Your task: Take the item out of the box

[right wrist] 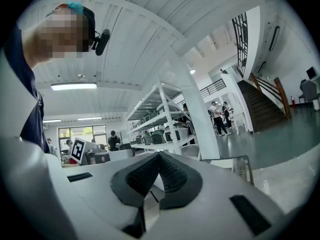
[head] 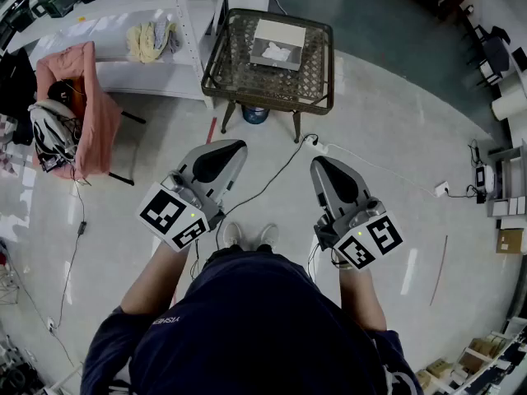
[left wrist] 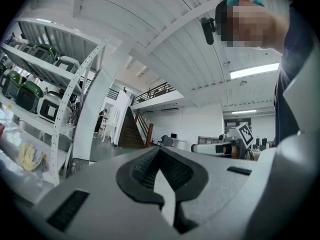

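Both grippers closed and empty; item in box on table.
Head view: left gripper (head: pixel 234 147) and right gripper (head: pixel 320 164) are held side by side over the floor, well apart from the table (head: pixel 216 71) ahead; the box (head: pixel 291 33) sits on it with the white item (head: pixel 278 53) inside. Left gripper view: jaws pressed together, nothing between them. Right gripper view: jaws pressed together, nothing between them.

Wicker table (head: pixel 235 64) beside white shelf (head: pixel 140 76) w/ yellow gloves (head: pixel 151 39), pink cloth (head: pixel 82 105) further left
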`<action>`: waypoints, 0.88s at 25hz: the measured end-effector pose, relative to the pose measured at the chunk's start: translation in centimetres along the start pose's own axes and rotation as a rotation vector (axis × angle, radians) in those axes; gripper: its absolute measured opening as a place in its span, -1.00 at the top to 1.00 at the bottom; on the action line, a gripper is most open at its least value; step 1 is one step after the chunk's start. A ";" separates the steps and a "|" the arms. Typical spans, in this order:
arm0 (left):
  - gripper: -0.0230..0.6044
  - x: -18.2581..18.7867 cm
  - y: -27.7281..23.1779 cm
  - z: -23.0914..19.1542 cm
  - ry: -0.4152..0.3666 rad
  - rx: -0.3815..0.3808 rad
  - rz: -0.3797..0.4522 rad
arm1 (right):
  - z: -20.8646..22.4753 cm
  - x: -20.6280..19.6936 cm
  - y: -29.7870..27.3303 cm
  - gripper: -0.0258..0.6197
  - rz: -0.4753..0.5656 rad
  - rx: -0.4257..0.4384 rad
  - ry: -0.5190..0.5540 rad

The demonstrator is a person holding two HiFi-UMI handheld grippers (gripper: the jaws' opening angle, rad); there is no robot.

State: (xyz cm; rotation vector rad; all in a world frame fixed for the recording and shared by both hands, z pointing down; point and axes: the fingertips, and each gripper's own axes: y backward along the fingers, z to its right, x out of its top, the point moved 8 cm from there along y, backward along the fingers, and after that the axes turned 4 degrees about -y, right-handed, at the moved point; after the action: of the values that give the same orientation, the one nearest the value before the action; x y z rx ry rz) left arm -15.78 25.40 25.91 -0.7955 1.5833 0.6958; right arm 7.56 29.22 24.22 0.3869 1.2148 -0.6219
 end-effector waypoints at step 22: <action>0.91 -2.3 -5.3 2.8 -0.010 0.091 -0.002 | 6.5 -0.7 1.5 0.85 -0.059 0.086 -0.027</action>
State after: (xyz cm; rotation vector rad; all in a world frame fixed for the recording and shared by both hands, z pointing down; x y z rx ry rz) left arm -9.67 24.83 27.68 -0.7258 1.5937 0.6207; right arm 13.21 26.70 26.90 0.4149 1.1801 -0.7292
